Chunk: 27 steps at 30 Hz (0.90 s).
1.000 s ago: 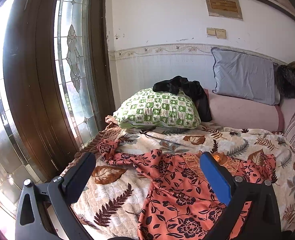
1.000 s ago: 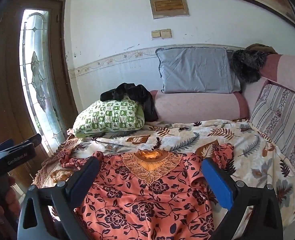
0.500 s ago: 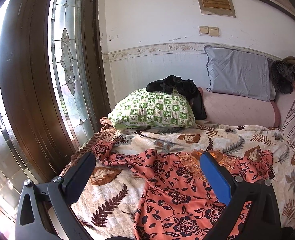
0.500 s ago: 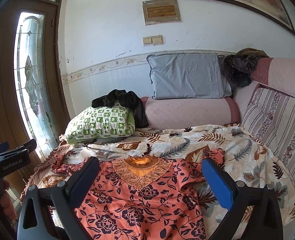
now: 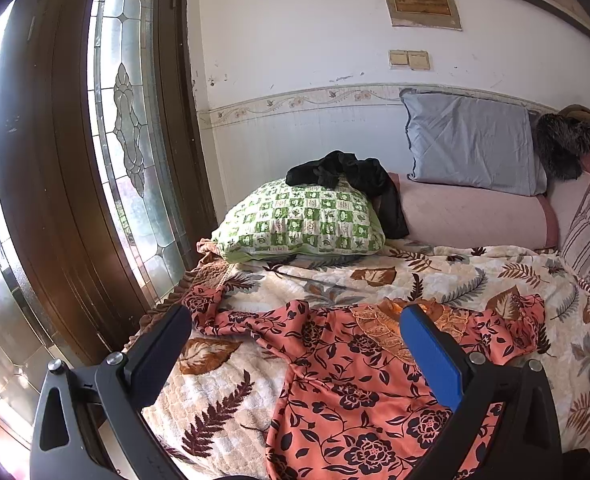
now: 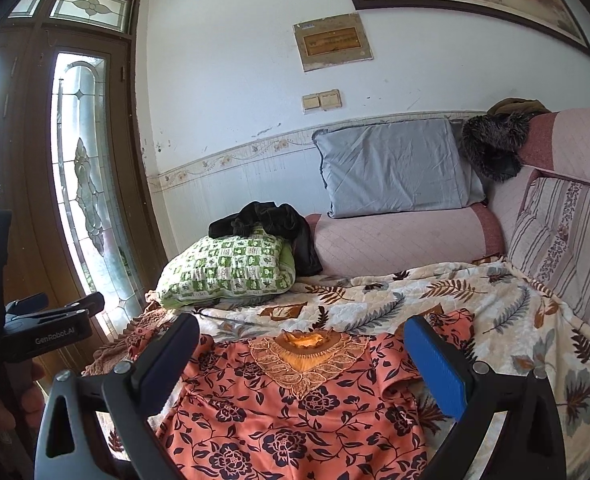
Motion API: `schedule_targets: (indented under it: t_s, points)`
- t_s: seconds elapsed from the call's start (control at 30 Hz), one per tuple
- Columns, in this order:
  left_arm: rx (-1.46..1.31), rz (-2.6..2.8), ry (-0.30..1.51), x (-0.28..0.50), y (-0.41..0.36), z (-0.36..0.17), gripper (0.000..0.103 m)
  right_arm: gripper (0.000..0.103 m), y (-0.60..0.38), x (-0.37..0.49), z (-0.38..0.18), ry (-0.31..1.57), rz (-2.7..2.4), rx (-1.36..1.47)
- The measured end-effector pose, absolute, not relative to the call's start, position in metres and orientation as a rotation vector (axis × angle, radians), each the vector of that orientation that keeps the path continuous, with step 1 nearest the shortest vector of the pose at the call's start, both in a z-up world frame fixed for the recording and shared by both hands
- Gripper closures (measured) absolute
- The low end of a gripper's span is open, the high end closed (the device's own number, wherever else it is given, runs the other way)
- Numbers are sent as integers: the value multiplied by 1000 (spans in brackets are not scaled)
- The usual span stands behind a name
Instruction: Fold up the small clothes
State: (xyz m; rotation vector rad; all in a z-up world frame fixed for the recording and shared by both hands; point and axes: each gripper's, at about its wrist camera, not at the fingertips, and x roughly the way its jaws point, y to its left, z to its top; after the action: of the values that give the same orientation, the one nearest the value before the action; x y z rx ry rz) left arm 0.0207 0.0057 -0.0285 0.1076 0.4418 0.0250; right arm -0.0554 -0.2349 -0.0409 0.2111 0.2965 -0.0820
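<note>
My left hand-held gripper (image 5: 295, 344) and right hand-held gripper (image 6: 303, 356) gape wide, empty, now raised higher over the silky floral dress (image 6: 295, 412) on the quilted bed (image 6: 495, 304).

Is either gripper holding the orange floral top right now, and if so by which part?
Nothing is held. The left gripper and right gripper both have open jaws, above the orange floral top, which lies spread on the bed cover.

Bright daylight through the glass door (image 5: 131, 128); sharp, fisheye-bent edges.
</note>
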Motion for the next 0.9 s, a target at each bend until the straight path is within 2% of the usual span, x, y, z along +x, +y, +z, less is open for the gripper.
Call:
schedule_targets:
  t_s: [0.37,0.53,0.9]
  points:
    - [143,21,453,35,-11,-37,0,0,-265,-33,-67,380,-151,158]
    - [170,9,498,60,-27,-58,0,0,-294,-17,-85,419,-204,156]
    - [193,-76,565,118,-75,-105,0,0,-418,17,-151,529,-370,421]
